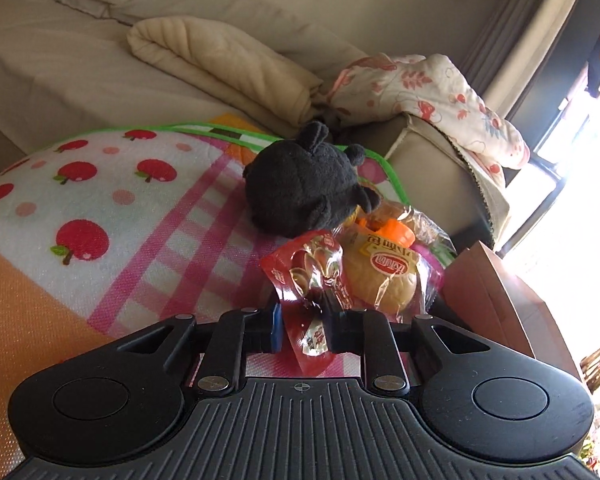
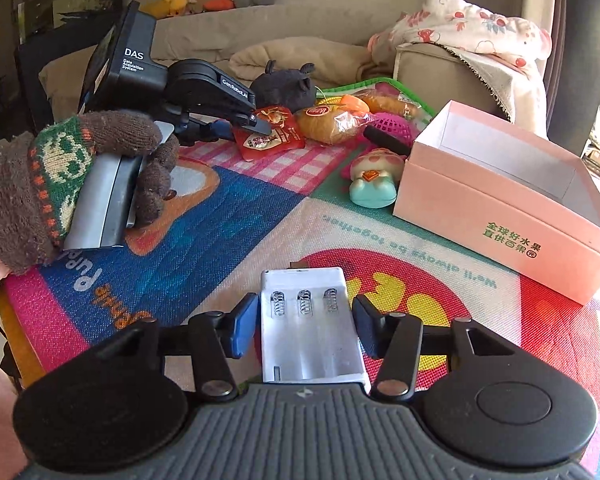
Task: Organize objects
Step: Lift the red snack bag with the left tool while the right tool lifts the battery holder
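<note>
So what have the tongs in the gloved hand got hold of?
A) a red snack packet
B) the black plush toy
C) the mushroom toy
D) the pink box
A: the left tongs are pinched on the red snack packet, beside the bread bun; the right wrist view shows the same.

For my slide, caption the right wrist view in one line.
Right gripper straddles a white battery case while the gloved left gripper pinches a red snack packet beside an open pink box.

A bright play mat [image 2: 228,216] carries a pink box [image 2: 500,216] at its right edge, snack packets [image 2: 266,136], a black plush [image 2: 284,84] and 1 mushroom toy [image 2: 374,178].
</note>
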`<state>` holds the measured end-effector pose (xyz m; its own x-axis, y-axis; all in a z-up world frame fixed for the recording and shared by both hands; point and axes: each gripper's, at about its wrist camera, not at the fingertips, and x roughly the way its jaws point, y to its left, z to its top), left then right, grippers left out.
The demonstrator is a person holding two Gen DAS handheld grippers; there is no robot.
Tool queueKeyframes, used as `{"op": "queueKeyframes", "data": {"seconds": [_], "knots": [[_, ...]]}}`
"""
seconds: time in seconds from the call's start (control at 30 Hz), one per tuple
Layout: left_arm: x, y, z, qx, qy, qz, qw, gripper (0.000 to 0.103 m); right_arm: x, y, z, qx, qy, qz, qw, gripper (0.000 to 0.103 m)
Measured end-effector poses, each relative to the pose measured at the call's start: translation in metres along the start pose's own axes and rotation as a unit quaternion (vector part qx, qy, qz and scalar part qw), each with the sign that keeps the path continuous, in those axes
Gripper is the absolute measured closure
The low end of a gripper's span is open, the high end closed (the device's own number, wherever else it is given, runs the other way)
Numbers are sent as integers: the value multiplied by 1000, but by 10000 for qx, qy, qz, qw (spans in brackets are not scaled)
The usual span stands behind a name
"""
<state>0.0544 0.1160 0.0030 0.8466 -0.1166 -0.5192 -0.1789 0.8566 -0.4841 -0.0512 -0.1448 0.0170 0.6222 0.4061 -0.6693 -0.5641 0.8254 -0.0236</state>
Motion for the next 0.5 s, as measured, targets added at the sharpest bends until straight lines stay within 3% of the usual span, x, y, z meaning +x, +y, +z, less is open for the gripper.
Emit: {"op": "queueKeyframes", "data": {"seconds": [0.13, 0.23, 0.5], "knots": [[-21, -16, -5, 914, -126, -112, 9957, 85, -5, 2, -2, 67, -16, -11, 10000, 54], [-53, -30, -14, 1610, -75, -438, 9860, 85, -13, 4, -5, 24, -89, -98, 9999, 55], [-131, -67, -51, 2975, 463, -1270, 9451, 86, -52, -11, -10, 273, -403, -334, 9983, 55]]}}
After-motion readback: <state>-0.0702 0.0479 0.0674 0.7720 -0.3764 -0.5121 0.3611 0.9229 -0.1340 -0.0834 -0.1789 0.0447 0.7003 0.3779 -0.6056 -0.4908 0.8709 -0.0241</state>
